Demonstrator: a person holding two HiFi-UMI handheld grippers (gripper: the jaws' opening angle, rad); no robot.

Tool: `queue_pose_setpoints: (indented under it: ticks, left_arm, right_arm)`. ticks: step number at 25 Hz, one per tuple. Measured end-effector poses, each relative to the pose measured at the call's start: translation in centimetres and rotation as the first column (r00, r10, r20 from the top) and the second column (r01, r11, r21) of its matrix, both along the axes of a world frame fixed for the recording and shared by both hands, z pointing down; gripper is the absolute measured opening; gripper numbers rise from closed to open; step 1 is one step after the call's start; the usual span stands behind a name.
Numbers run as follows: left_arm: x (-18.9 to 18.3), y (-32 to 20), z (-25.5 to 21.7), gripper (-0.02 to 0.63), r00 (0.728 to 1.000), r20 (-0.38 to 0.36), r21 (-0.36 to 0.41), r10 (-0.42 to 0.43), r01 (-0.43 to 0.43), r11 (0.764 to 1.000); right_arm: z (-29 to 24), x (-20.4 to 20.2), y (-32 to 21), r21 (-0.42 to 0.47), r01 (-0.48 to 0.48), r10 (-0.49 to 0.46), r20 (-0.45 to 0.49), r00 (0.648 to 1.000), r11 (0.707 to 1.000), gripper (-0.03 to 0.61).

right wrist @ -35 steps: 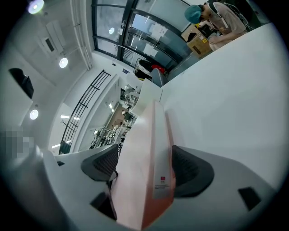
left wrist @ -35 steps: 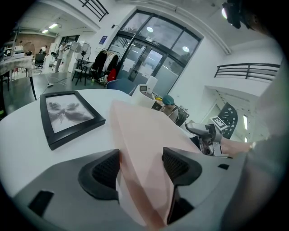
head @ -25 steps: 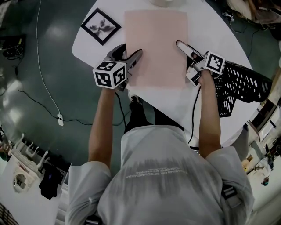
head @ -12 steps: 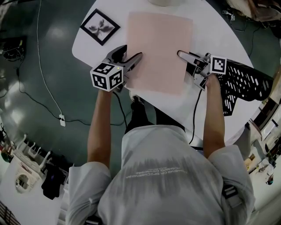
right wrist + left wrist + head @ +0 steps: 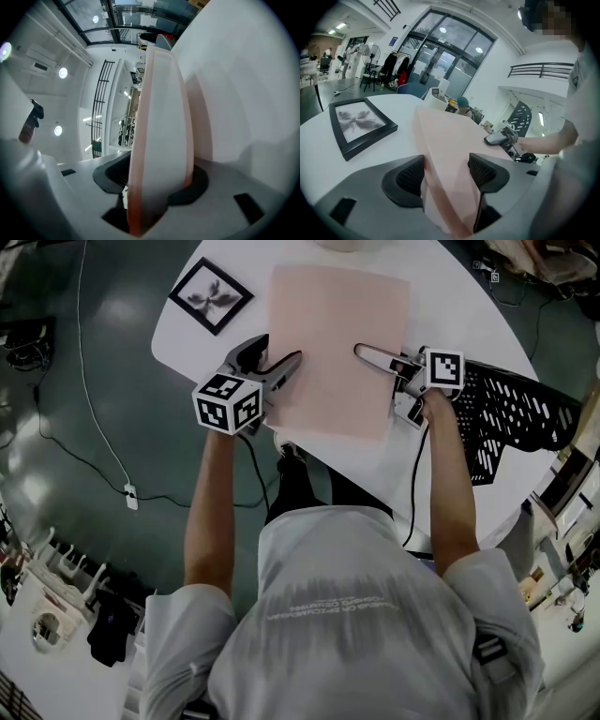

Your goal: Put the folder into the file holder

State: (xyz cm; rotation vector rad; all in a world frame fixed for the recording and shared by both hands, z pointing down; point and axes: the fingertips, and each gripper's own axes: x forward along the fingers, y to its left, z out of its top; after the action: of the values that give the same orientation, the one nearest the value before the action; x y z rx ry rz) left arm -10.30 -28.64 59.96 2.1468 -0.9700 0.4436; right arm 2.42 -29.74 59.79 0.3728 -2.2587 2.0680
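Holding a pink folder (image 5: 337,343) by two opposite edges on a white worktop (image 5: 450,306).

At the left edge, by the near corner: left gripper (image 5: 281,349), fingers (image 5: 410,176) clenched on the folder, a pad against each side, with that edge lifted into a ridge between them.

At the right edge: right gripper (image 5: 366,352), aimed inward across the sheet, one finger lying on top and the other hidden beneath. In the right gripper view, fingers (image 5: 199,183) grasping the folder, standing on edge between the pads and filling the gap. Just closed in from a wider spread, then eased back a touch, folder between them.

Rest of the folder spread over the middle of the worktop, far edge toward the worktop's far rim.

Black perforated holder (image 5: 511,413) just right of the right gripper, at the worktop's right rim, folder not yet in it.

Dark frame (image 5: 211,294) with a grey print flat on the worktop to the left, near the folder but apart from it, beyond the left gripper.
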Motion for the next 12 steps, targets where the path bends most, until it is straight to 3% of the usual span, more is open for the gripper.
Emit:
queue_pose_setpoints:
  ticks: [4,12]
  left_arm:
    - [-0.06,-0.05,0.03,0.301,1.000,0.010,0.009,-0.004,0.004,1.000]
    - [0.12,-0.31,0.83,0.299,1.000,0.002,-0.067,0.009,-0.009,0.998]
  right_arm:
    - [0.32,-0.54,0.10,-0.021,0.024,-0.024,-0.021,0.999,0.999,0.207]
    - [0.79,-0.31,0.04,-0.032,-0.001,0.000,-0.031,1.000,0.999,0.196]
